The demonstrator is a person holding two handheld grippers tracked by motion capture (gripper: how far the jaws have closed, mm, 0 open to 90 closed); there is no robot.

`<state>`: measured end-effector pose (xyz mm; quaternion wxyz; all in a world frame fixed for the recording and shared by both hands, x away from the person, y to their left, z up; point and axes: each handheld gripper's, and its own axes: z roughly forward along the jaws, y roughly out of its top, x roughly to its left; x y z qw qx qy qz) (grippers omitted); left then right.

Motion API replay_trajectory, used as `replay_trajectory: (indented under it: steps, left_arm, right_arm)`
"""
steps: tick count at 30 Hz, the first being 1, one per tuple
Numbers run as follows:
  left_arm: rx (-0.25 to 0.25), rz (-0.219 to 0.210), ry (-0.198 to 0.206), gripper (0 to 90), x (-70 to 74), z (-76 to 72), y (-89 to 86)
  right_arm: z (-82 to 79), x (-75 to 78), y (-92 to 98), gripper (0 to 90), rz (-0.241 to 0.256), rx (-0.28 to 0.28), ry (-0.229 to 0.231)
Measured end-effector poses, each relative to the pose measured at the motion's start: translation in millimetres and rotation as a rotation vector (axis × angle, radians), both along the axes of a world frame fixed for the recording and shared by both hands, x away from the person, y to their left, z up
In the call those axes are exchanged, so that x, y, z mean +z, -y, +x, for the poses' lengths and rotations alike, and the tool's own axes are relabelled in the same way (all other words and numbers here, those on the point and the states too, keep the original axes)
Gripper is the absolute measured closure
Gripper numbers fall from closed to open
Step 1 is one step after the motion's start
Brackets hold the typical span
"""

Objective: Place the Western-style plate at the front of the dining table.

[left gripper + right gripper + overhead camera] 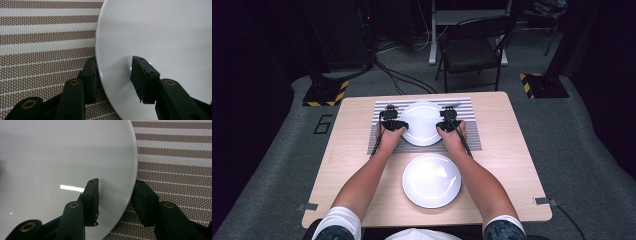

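The left gripper (113, 75) straddles the rim of the far plate (160, 37): 1 jaw sits over the white face, the other under the edge against the striped mat (45, 45). The jaws stand wide, with a clear gap to the rim on both sides, so nothing is clamped. The right gripper (116, 200) mirrors this on the opposite edge of the same plate (57, 152), 1 jaw above the glossy surface and 1 below, beside the mat (175, 157). Here too the gap is plainly open, and whether either pad touches the plate I cannot tell.

From the high view, the left gripper (391, 120) and the right gripper (449, 120) bracket the far plate (422, 123), which lies flat on the mat (469, 135) at the far half of the table (512, 165). A 2nd plate (431, 180) lies bare on the wood nearer the person, between the forearms and well apart from the 1st.

Judging by this, the step in hand is the 2-handed grasp of the far plate, at the point just before closing. The next move calls for both pairs of jaws to close on the rim together and with even pressure, since a glazed edge will likely slip if 1 side bites first. Any lift should then stay level, both hands rising at 1 pace, so the plate does not tip or twist out of the pads.
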<state>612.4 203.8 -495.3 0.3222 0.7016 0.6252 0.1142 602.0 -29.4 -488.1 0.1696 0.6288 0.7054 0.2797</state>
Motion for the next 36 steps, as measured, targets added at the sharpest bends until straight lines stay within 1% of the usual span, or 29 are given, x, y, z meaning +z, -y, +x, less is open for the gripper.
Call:
replay_trajectory:
  steps: [13,17,19,23,24,25,26,27,29,32,33,34,36]
  left_arm:
    - [0.002,0.015,-0.006,55.9,-4.0,2.1,0.3]
    - [-0.006,0.040,-0.011,55.5,-5.7,2.1,0.9]
    - [-0.010,0.053,-0.006,56.2,-5.9,2.0,1.7]
    - [-0.012,0.054,0.004,56.0,-6.3,2.0,1.6]
    - [-0.013,0.061,0.002,55.8,-5.7,1.8,1.8]
    - [-0.016,0.058,0.010,55.6,-5.4,1.5,2.0]
    - [-0.009,0.054,0.015,55.1,-5.0,1.1,2.8]
    - [-0.009,0.053,0.016,54.8,-4.8,1.1,2.7]
    - [-0.020,0.050,0.019,53.9,-3.9,1.4,0.9]
    - [-0.024,0.058,0.030,53.8,-3.4,0.9,1.2]
    - [-0.013,0.048,0.030,53.8,-3.2,0.4,2.4]
    - [-0.025,0.062,0.032,53.8,-2.8,0.5,1.6]
    - [-0.026,0.066,0.032,53.8,-2.4,0.1,1.9]
  right_arm:
    - [1.6,-2.4,-0.5,56.8,0.009,0.001,-0.004]
    - [2.2,-3.9,0.1,56.1,0.019,0.004,-0.020]
    - [2.6,-5.0,-0.2,55.2,0.018,0.004,-0.026]
    - [3.2,-6.3,0.4,54.8,0.023,0.002,-0.039]
    - [3.2,-6.5,1.4,54.8,0.017,0.011,-0.041]
    - [3.2,-6.6,1.0,54.8,0.010,0.009,-0.040]
    - [2.5,-6.2,0.0,54.8,-0.005,0.003,-0.032]
    - [1.7,-5.1,-0.2,54.8,-0.018,0.014,-0.003]
    - [0.3,-2.8,-1.4,54.2,-0.021,0.022,0.007]
    - [-0.6,-1.5,-1.2,54.2,-0.015,0.024,0.006]
    - [-0.4,-1.8,-0.9,54.3,-0.015,0.022,0.005]
    - [-0.4,-1.9,-0.9,54.3,-0.014,0.022,0.004]
    - [-0.6,-1.8,-1.3,54.2,-0.017,0.025,0.005]
